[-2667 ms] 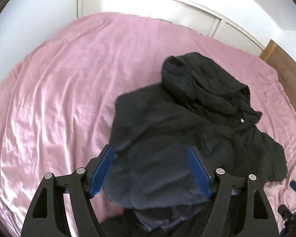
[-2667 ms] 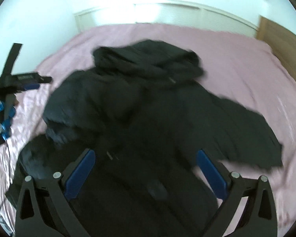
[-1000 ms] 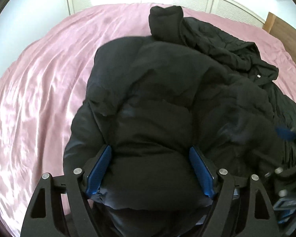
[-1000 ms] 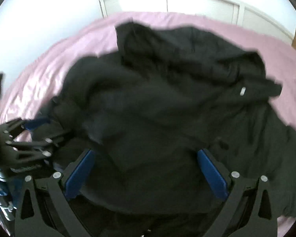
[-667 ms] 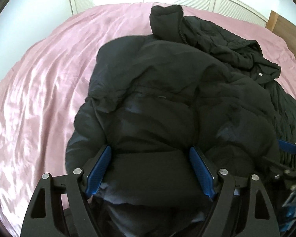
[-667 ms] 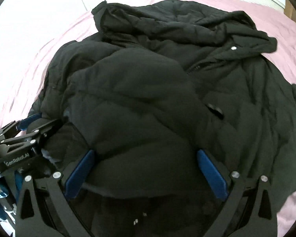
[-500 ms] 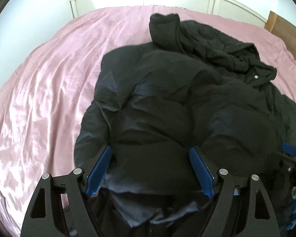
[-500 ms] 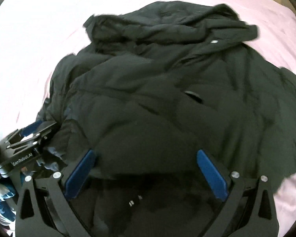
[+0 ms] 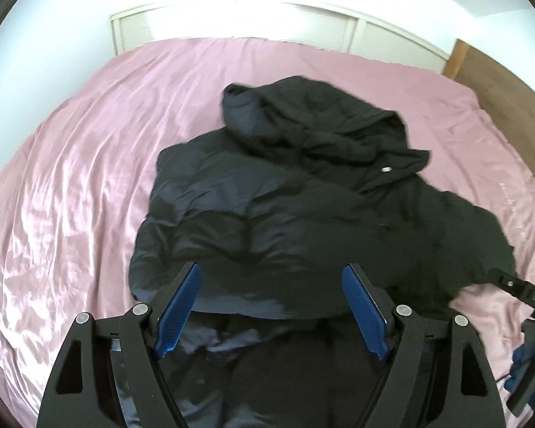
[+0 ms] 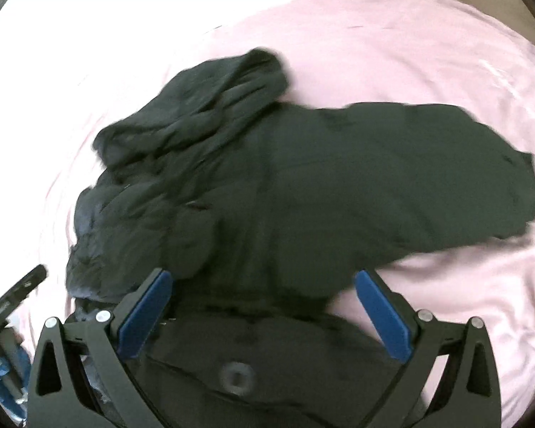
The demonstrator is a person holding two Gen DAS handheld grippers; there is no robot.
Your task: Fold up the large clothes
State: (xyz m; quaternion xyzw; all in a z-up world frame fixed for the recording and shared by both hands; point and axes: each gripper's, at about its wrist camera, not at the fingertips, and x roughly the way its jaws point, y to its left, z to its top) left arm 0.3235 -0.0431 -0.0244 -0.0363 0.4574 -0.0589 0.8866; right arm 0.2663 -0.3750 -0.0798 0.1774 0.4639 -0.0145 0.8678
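A large black hooded puffer jacket point(image 9: 285, 207) lies bunched on a pink bed sheet point(image 9: 71, 185), hood toward the far end. It also shows in the right wrist view point(image 10: 303, 185), with one sleeve spread out to the right. My left gripper point(image 9: 273, 296) is open, its blue pads wide apart above the jacket's near folded edge. My right gripper point(image 10: 264, 303) is open too, over the jacket's near edge. Neither holds cloth. The right gripper's tip shows at the right edge of the left wrist view point(image 9: 520, 289).
The pink sheet point(image 10: 428, 71) covers the whole bed. White slatted doors point(image 9: 303, 32) stand behind the far end. A wooden panel point(image 9: 506, 85) runs along the bed's right side. The left gripper's body point(image 10: 14, 299) sits at the left edge of the right wrist view.
Both grippers have pulled back and up from the jacket, which now lies lower and farther off. The right view has swung right, showing the spread sleeve and more sheet.
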